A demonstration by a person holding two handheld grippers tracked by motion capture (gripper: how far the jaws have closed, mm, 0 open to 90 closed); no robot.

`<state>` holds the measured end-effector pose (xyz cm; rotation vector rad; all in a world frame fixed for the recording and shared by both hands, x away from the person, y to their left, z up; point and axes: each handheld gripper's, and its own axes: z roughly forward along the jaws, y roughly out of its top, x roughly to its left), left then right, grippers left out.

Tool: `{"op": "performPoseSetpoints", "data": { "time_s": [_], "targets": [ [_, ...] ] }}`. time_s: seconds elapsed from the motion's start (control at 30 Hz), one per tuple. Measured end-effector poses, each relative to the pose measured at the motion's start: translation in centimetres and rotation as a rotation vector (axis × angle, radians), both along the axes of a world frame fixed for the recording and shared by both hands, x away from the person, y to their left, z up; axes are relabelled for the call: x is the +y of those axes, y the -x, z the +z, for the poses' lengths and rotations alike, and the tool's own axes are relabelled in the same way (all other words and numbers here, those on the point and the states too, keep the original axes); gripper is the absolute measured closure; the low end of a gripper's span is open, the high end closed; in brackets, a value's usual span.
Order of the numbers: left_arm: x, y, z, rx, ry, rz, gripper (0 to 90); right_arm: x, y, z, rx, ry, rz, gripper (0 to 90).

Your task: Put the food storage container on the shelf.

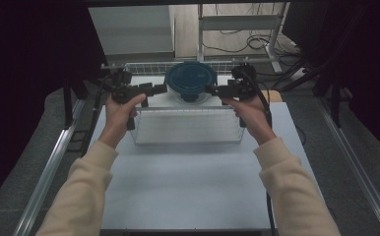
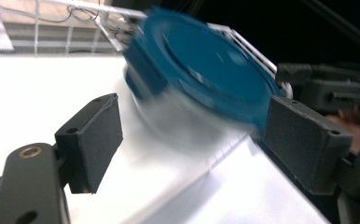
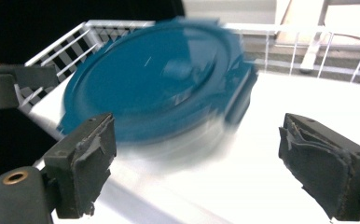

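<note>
The pale worktop runs bare from the near edge up to a wire basket, with dark floor and metal rails on both sides and open room in front of the basket. There is one basket, one round container, and two grippers. The container has a clear body and a dark blue lid; it sits at the far side of the basket, against the white wire rim, and in both gripper views it is blurred. The left gripper comes at the lid from its left edge and the right gripper from its right edge, both held level above the basket. Each gripper's jaws stand spread wide. In the two gripper views the lid lies just ahead of the pads, not pinched by either pair.
</note>
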<state>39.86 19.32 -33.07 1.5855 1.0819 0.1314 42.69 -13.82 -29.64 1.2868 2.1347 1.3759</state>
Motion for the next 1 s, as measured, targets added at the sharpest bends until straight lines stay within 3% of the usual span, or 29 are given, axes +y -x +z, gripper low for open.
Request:
{"op": "performPoseSetpoints", "data": {
  "time_s": [0.1, 0.27, 0.43, 0.53, 0.67, 0.83, 1.0],
  "targets": [
    [0.3, 3.4, -1.4, -0.034, -0.056, -0.028, 18.7, -1.3, 2.8, -1.3, -0.023, -0.017, 0.059, 11.1],
    [1.0, 8.3, -5.0, -0.028, -0.092, -0.074, 18.8, -3.8, 7.9, -4.8, -0.044, -0.049, 0.128, 12.7],
    [1.3, 11.9, -8.8, -0.025, -0.153, -0.088, 18.8, -6.2, 11.9, -7.9, -0.06, -0.022, 0.149, 14.6],
    [1.4, 13.3, -10.5, -0.01, -0.172, -0.092, 18.7, -7.3, 13.4, -9.3, -0.078, 0.01, 0.15, 15.7],
    [1.4, 14.5, -12.3, 0.022, -0.203, -0.083, 18.8, -8.3, 14.6, -11.4, -0.057, 0.033, 0.146, 16.5],
    [1.3, 15.1, -13.3, 0.044, -0.215, -0.082, 18.8, -8.9, 14.8, -13.8, -0.006, 0.034, 0.14, 17.3],
    [1.4, 15.0, -13.2, 0.05, -0.203, -0.069, 18.8, -9.0, 15.1, -13.9, -0.018, 0.024, 0.143, 17.3]
  ]
}}
